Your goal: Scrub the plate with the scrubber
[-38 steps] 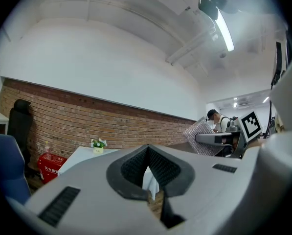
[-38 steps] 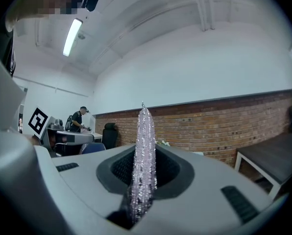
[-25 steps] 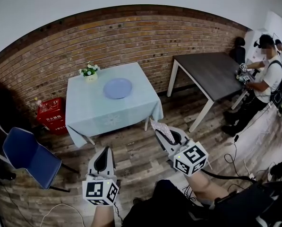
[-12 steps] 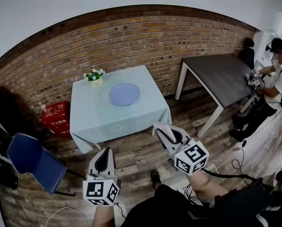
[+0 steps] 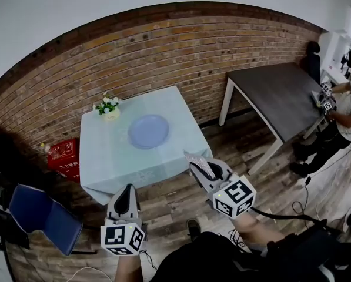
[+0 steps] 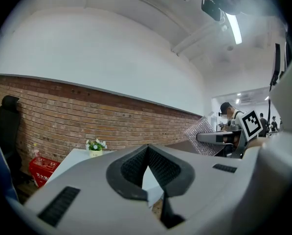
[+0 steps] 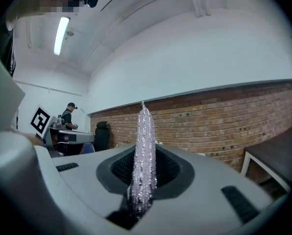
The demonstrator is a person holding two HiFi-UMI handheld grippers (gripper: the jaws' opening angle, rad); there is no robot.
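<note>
A round blue plate (image 5: pixel 147 131) lies in the middle of a small table under a light blue cloth (image 5: pixel 104 157). My right gripper (image 5: pixel 200 166) hangs just off the table's front right corner, shut on a glittery pink scrubber (image 5: pixel 200 164) that stands up thin and edge-on (image 7: pixel 144 151) between the jaws. My left gripper (image 5: pixel 126 200) is lower in the head view, short of the table's front edge, shut with nothing in it (image 6: pixel 146 161). Both grippers point level toward the table.
A small pot of white flowers (image 5: pixel 108 106) sits at the table's back left corner. A brick wall runs behind. A red crate (image 5: pixel 62 153) and a blue chair (image 5: pixel 37 216) stand at the left. A dark table (image 5: pixel 281 96) and a person (image 5: pixel 348 104) are at the right.
Both grippers have come closer to the blue-clothed table, which now sits nearer and larger in the head view. The scrubber stays gripped in the right one.
</note>
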